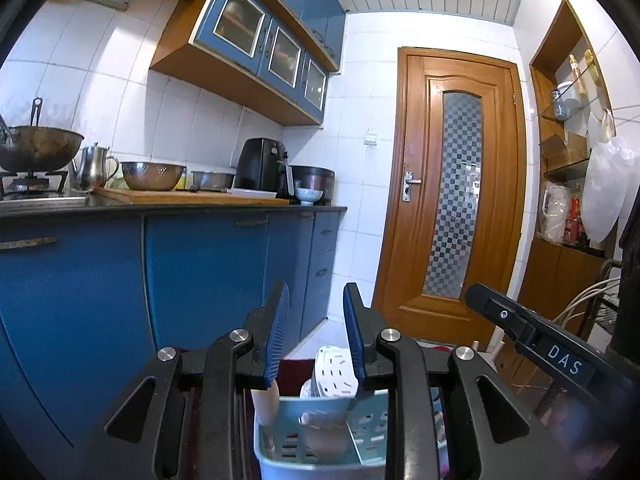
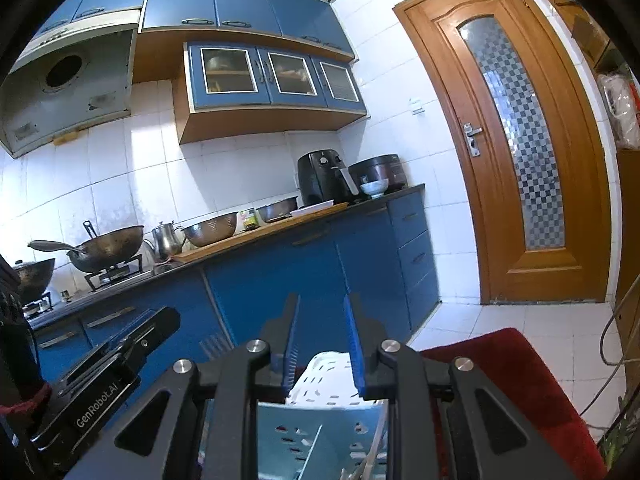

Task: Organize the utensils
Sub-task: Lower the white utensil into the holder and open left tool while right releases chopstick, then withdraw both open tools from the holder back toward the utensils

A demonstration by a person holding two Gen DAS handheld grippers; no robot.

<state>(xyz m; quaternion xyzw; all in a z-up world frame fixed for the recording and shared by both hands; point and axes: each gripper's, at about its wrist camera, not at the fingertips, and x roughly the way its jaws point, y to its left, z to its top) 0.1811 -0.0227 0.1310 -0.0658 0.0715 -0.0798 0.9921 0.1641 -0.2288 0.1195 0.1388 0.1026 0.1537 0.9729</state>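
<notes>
A perforated light-blue plastic basket (image 1: pixel 320 444) holds a matt wooden spoon (image 1: pixel 266 400); behind, a glossy varnished wooden door (image 1: pixel 452 196).

The left gripper (image 1: pixel 316 300) is hovering above a pale blue slotted basket (image 1: pixel 320 462), its blue-padded jaws standing apart with nothing between them. Wooden utensils (image 1: pixel 266 400) are standing in the basket, their tops blurred, and a white perforated holder (image 1: pixel 334 372) is sitting just behind it. The right gripper (image 1: pixel 480 300) is reaching in from the right. Beyond, a wooden door (image 1: pixel 452 184) is standing closed beside blue cabinets (image 1: pixel 200 272).
</notes>
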